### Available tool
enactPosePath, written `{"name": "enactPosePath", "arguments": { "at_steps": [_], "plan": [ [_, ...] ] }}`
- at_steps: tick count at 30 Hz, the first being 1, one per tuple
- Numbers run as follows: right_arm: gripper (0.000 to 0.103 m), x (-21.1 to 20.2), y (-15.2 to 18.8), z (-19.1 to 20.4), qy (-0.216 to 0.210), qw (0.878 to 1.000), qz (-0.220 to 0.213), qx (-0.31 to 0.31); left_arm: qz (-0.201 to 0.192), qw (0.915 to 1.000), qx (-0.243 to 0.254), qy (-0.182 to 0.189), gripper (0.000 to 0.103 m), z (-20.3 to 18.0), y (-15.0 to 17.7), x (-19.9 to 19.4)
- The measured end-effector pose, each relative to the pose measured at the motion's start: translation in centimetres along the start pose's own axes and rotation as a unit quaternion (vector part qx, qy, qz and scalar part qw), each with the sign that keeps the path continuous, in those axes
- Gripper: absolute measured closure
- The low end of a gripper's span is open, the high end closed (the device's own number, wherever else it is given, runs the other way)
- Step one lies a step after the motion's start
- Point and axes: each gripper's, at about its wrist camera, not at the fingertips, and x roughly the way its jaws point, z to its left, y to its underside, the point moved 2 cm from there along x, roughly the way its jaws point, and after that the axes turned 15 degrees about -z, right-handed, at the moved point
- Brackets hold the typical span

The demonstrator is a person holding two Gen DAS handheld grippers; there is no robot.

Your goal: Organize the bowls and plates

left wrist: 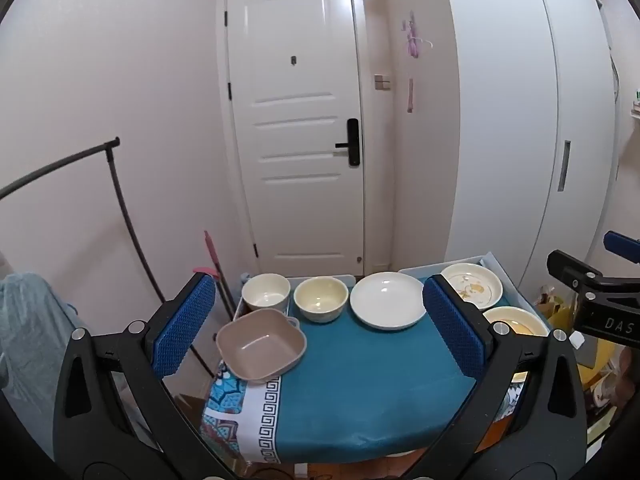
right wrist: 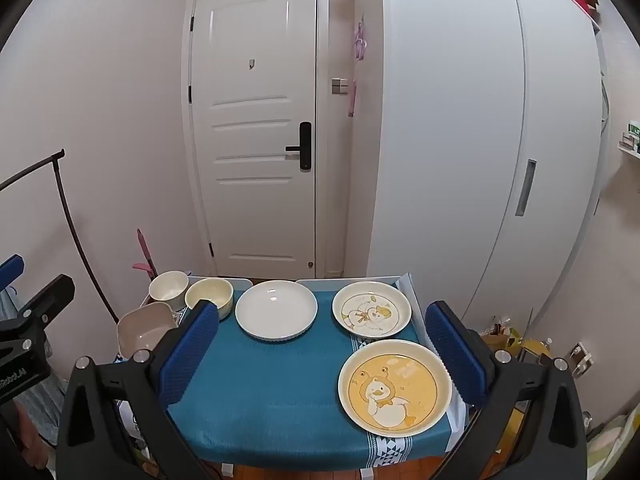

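A small table with a teal cloth [left wrist: 360,380] [right wrist: 272,392] holds the dishes. A pink square bowl [left wrist: 261,344] [right wrist: 146,330] sits at the left edge. Behind it stand a white bowl [left wrist: 266,291] [right wrist: 169,290] and a cream bowl [left wrist: 321,298] [right wrist: 210,297]. A plain white plate [left wrist: 388,299] [right wrist: 276,309] lies at the back middle. A cartoon plate [left wrist: 472,289] [right wrist: 372,314] lies at the back right, and a yellow duck plate [right wrist: 395,387] [left wrist: 516,322] in front of it. My left gripper [left wrist: 318,328] and right gripper [right wrist: 324,356] are open, empty, above the table's front.
A white door [left wrist: 296,120] and a white wardrobe [right wrist: 460,140] stand behind the table. A black clothes rack [left wrist: 120,208] stands at the left. Clutter lies on the floor at the right [right wrist: 520,344]. A light tray rim [right wrist: 348,280] shows at the table's back.
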Motion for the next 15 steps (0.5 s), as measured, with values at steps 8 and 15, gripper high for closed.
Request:
{"name": "enactPosePath", "arguments": {
  "at_steps": [8,15],
  "plan": [
    [0.0,-0.1,-0.1,-0.1,-0.001,1.0,-0.005,0.008,0.009,0.9999,-0.012,0.006,0.0,0.7,-0.6,0.4],
    [0.0,0.1,-0.4,0.2,0.001,1.0,-0.006,-0.002,-0.001,0.9999,-0.01,0.0,0.0,0.6,-0.2,-0.1]
  ]
}}
